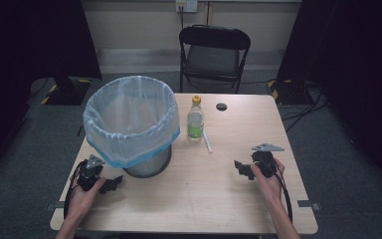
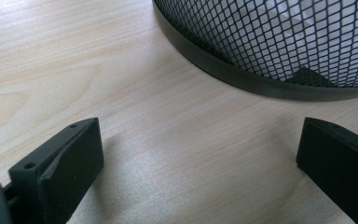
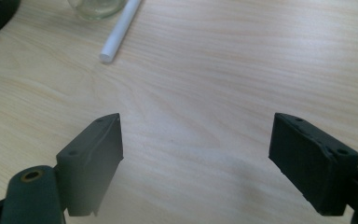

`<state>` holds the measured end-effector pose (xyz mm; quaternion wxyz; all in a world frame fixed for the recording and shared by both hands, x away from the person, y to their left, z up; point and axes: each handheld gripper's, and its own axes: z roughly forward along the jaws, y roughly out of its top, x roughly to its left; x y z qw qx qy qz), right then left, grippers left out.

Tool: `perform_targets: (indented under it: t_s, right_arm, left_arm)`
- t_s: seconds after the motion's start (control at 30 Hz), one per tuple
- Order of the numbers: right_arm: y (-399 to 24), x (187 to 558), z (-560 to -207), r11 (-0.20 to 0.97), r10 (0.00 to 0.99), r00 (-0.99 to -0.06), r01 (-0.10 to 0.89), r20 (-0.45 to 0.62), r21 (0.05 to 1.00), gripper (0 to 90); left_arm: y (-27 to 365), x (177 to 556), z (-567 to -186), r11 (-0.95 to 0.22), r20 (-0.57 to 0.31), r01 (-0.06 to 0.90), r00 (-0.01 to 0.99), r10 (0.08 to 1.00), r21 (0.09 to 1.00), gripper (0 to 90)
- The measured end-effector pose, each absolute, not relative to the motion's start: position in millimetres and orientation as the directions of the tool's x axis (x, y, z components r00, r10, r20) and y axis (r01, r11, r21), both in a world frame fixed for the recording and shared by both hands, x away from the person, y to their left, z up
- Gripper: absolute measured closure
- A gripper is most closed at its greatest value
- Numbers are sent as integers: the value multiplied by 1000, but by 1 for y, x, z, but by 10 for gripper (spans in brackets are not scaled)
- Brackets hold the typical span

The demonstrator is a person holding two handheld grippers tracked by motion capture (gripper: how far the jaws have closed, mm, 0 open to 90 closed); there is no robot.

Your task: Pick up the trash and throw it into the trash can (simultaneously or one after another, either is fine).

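Note:
A mesh waste bin (image 1: pixel 129 124) lined with a pale blue bag stands on the left of the wooden table (image 1: pixel 219 199). Beside it to the right stands a clear bottle (image 1: pixel 195 121) with a yellow cap, and a white straw-like stick (image 1: pixel 207 141) lies next to the bottle. My left gripper (image 1: pixel 113 183) rests near the bin's base, open and empty; the bin's black mesh wall (image 2: pixel 279 42) shows just ahead of its jaws. My right gripper (image 1: pixel 242 169) lies on the right side, open and empty, with the white stick (image 3: pixel 120 29) and the bottle's base (image 3: pixel 95 8) farther off.
A black folding chair (image 1: pixel 214 52) stands behind the table. A round cable hole (image 1: pixel 222 106) sits near the table's far edge. Dark curtains hang at both sides, and cables lie on the floor at the right.

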<state>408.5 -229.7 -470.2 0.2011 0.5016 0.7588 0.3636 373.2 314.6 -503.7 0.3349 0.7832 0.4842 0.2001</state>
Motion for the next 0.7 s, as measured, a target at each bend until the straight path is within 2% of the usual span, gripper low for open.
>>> perform_targets:
  t_s: [0.7]
  right_arm:
    - [-184,453,-450,298,852,-522,565,54,769,162]
  left_arm:
    - [315,373,-504,-307,-11,625,451,892,718,1]
